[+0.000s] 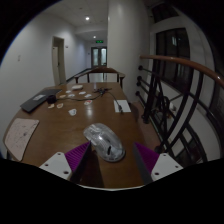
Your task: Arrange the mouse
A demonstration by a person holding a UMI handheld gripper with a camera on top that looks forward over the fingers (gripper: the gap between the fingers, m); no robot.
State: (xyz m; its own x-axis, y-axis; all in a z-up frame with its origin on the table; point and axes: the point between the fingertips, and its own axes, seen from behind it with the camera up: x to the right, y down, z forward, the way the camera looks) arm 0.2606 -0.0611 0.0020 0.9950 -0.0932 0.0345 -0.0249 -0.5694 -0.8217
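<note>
A silver-grey computer mouse (pixel 104 140) lies on the brown wooden table (pixel 60 135), just ahead of my fingers and slightly left of the midline between them. My gripper (pixel 111 158) is open, its purple pads (pixel 75 156) spread wide on either side, with the mouse's near end reaching into the gap between the fingertips. Neither pad touches the mouse. The mouse rests on the table on its own.
A paper sheet (pixel 20 135) lies on the table to the left. A dark flat device (pixel 37 101), several small items (pixel 80 95) and a white object (pixel 121 105) lie farther along the table. A dark metal railing (pixel 170 95) runs along the right side.
</note>
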